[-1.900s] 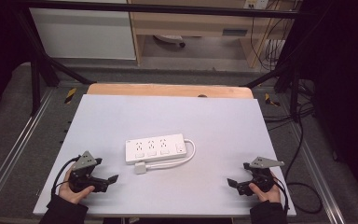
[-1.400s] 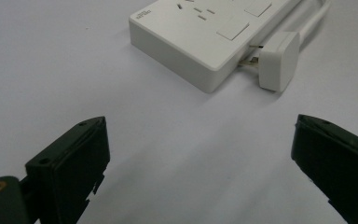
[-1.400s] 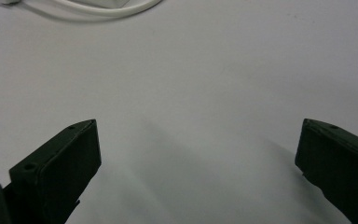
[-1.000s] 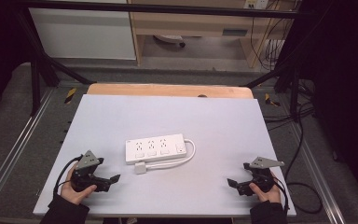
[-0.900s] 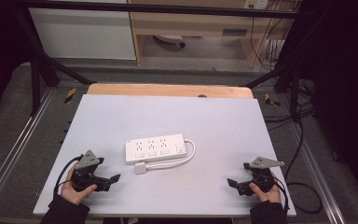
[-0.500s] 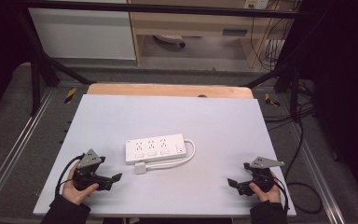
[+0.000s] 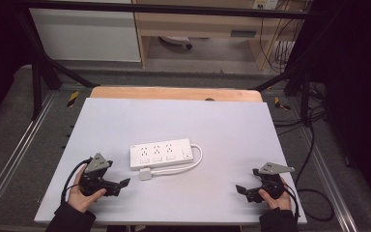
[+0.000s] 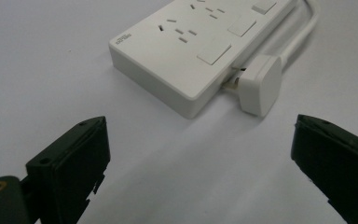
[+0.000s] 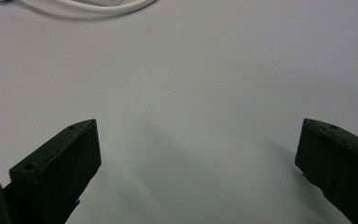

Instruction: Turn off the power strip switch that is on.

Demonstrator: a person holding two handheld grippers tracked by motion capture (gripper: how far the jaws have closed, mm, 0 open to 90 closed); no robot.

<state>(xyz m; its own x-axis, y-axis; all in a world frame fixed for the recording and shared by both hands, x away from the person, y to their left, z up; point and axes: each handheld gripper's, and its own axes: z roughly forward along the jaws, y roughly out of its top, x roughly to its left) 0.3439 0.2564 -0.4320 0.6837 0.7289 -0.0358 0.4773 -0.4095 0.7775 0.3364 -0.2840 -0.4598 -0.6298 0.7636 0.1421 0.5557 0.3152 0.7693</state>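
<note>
A white power strip (image 7: 160, 153) lies flat near the middle of the white table (image 7: 174, 121), with its white cable (image 7: 193, 162) looped along its near side and the white plug (image 7: 146, 174) resting by its left end. In the left gripper view the strip (image 8: 200, 44) and plug (image 8: 260, 84) lie just ahead of the jaws. My left gripper (image 7: 122, 184) is open at the front left, a short way from the plug. My right gripper (image 7: 240, 189) is open at the front right, with bare table between its jaws and the cable (image 9: 98, 9) far ahead.
A wooden strip (image 7: 174, 93) runs along the table's far edge. Metal rails (image 7: 9, 159) flank the table on both sides. Black cables (image 7: 314, 145) trail on the floor at the right. Shelving and a white cabinet (image 7: 84, 31) stand beyond the table.
My left gripper has crept slightly right, toward the plug. The right gripper and the power strip have stayed still.
</note>
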